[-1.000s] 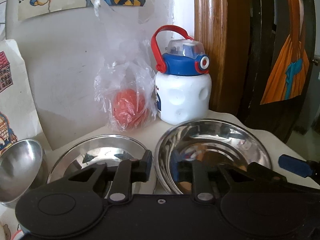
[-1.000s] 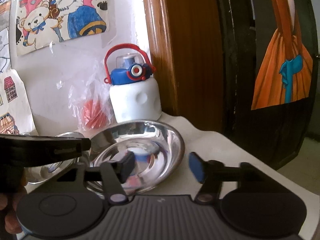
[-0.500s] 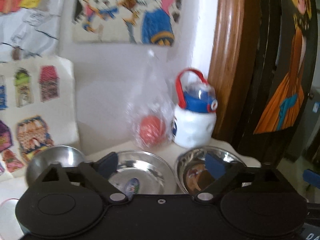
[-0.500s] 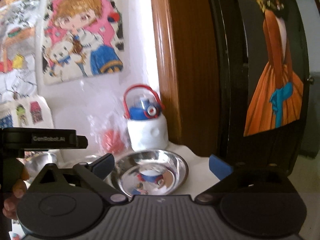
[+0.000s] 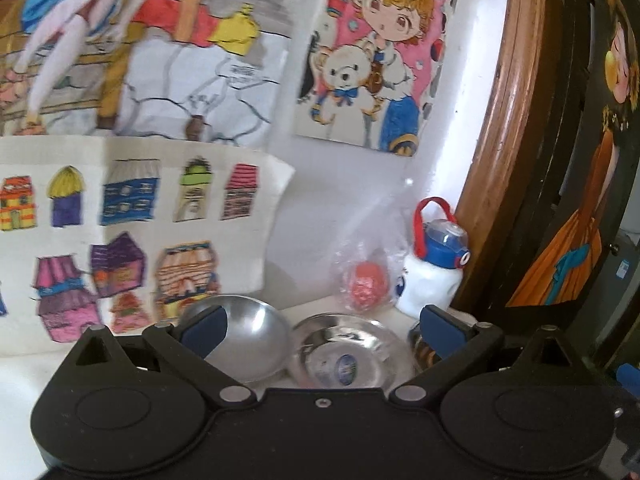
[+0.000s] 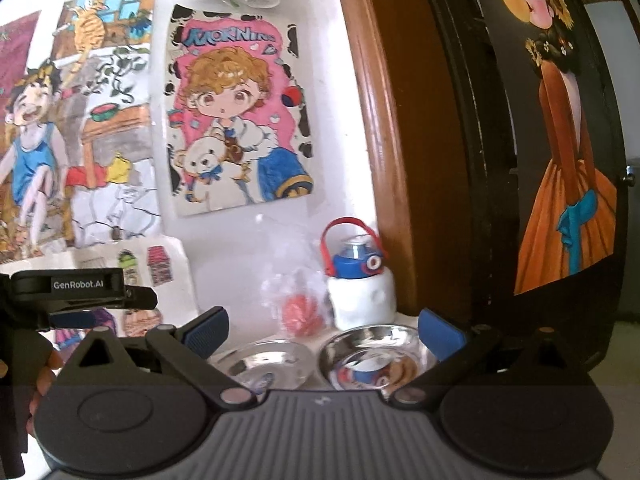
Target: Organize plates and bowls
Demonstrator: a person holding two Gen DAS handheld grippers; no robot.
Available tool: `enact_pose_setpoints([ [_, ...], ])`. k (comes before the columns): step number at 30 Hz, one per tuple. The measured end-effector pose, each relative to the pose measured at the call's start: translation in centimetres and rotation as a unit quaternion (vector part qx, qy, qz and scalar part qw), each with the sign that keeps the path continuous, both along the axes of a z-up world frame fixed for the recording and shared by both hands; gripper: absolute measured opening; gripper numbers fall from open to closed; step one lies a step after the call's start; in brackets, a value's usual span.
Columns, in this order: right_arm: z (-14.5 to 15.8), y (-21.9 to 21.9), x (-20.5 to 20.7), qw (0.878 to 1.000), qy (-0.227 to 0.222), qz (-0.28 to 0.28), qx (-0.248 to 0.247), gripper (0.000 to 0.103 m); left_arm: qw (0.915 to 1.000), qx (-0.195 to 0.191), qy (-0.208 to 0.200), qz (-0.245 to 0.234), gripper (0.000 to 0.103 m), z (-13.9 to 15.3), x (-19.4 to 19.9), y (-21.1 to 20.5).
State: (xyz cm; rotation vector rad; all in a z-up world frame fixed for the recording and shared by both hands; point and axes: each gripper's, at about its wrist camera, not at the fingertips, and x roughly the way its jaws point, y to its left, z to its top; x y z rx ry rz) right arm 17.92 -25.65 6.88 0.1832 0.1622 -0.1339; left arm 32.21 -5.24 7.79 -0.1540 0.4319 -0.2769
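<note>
Left wrist view | my left gripper (image 5: 322, 322) and right gripper (image 6: 322, 326) gape, empty | three shiny steel dishes (image 5: 348, 350) lie far, along the wall | risk: slick rims slipping from pads.

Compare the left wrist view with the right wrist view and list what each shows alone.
Left wrist only: a deep round steel bowl at far left, and the full sheet of coloured house drawings.
Right wrist only: the left claw seen from the side, gripped by a hand.
Both: two shallow steel plates, the white bottle with blue lid, the bagged red ball.
</note>
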Motion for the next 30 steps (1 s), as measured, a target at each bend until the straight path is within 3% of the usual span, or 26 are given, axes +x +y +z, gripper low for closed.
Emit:
enact_pose_setpoints([
  [9,-2.1,3.0,1.2,0.999,0.037,0.032,0.022,0.103,0.9983,0.042,0.028,-0.031,0.102,0.0,2.1,3.4],
  [15,-4.3,3.4,3.6,0.996,0.071,0.042,0.043,0.103,0.9949,0.078,0.033,-0.054,0.102,0.1,5.5,2.7],
  [23,-6.9,1.9,7.4,0.990,0.100,0.043,0.091,0.103,0.9806,0.149,0.044,-0.119,0.102,-1.4,10.9,-1.7],
  [30,-8.6,0.9,11.1,0.977,0.118,0.066,0.167,0.103,0.9655,0.174,0.095,-0.169,0.102,-4.2,15.5,-5.2],
])
